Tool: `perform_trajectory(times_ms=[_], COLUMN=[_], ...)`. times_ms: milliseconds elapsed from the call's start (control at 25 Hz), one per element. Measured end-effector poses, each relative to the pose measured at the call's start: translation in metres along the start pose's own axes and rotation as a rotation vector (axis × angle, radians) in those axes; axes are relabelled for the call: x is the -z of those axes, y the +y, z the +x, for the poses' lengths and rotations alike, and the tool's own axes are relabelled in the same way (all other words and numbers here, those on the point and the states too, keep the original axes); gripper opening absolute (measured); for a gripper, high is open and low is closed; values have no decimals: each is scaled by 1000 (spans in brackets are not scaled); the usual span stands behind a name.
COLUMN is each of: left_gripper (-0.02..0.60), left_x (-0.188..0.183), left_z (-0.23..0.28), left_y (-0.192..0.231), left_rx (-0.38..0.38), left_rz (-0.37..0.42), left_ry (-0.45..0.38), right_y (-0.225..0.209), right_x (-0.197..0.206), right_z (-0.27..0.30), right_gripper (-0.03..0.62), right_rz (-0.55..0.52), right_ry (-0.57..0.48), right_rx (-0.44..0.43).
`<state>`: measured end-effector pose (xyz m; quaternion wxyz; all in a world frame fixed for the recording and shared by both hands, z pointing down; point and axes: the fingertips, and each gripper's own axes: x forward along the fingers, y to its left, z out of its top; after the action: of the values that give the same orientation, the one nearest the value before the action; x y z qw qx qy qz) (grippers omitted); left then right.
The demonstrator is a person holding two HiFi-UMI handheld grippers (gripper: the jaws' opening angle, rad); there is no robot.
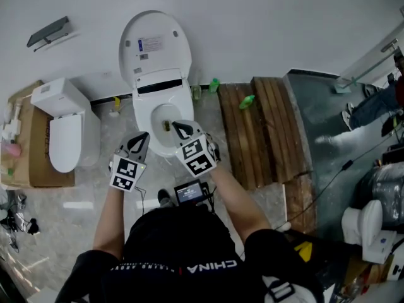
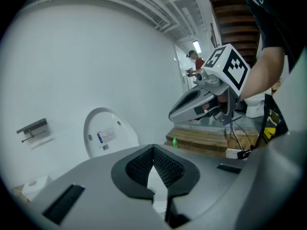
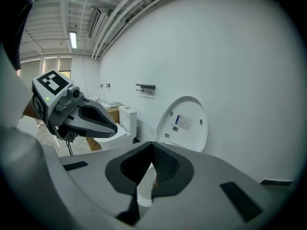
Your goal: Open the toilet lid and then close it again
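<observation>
The white toilet stands against the wall with its lid (image 1: pixel 154 46) raised upright and leaning back. Its open bowl (image 1: pixel 159 115) shows below the lid. Both grippers hover over the bowl's front rim, apart from the lid. My left gripper (image 1: pixel 140 139) is shut and holds nothing; the right gripper (image 1: pixel 179 129) beside it is shut and empty too. In the left gripper view the lid (image 2: pixel 106 137) rises beyond my closed jaws, and the right gripper (image 2: pixel 178 113) crosses the upper right. In the right gripper view the lid (image 3: pixel 184 123) stands ahead, with the left gripper (image 3: pixel 109 126) at left.
A second white toilet (image 1: pixel 63 128) with its lid down sits at left beside a cardboard sheet (image 1: pixel 25 144). Wooden pallets (image 1: pixel 259 125) lie right of the bowl, with green bottles (image 1: pixel 214 84) by the wall. A metal bracket (image 1: pixel 49 33) hangs on the wall. A person (image 1: pixel 372 103) stands at far right.
</observation>
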<state>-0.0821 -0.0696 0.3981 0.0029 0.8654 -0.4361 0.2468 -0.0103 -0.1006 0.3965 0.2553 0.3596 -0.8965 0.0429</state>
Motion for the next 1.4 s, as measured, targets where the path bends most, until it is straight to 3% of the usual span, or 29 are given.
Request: perform_trajectory(times_ms=[400,640,1400], left_gripper=[9,9,9], left_x=[-8,-12,-17], left_z=[5,11,49], left_y=[1,-3,-7], left_rx=[25,20,-94], left_rz=[-49,-30,-40], left_ry=[-26,-15,50], right_y=[-8,-16,-66], right_x=[4,5,24], right_z=[4,2,2], right_gripper=[14,14,14], right_rz=[-18,-14,-32], right_ry=[13,5,-6], right_rx=[-28,-29,-105])
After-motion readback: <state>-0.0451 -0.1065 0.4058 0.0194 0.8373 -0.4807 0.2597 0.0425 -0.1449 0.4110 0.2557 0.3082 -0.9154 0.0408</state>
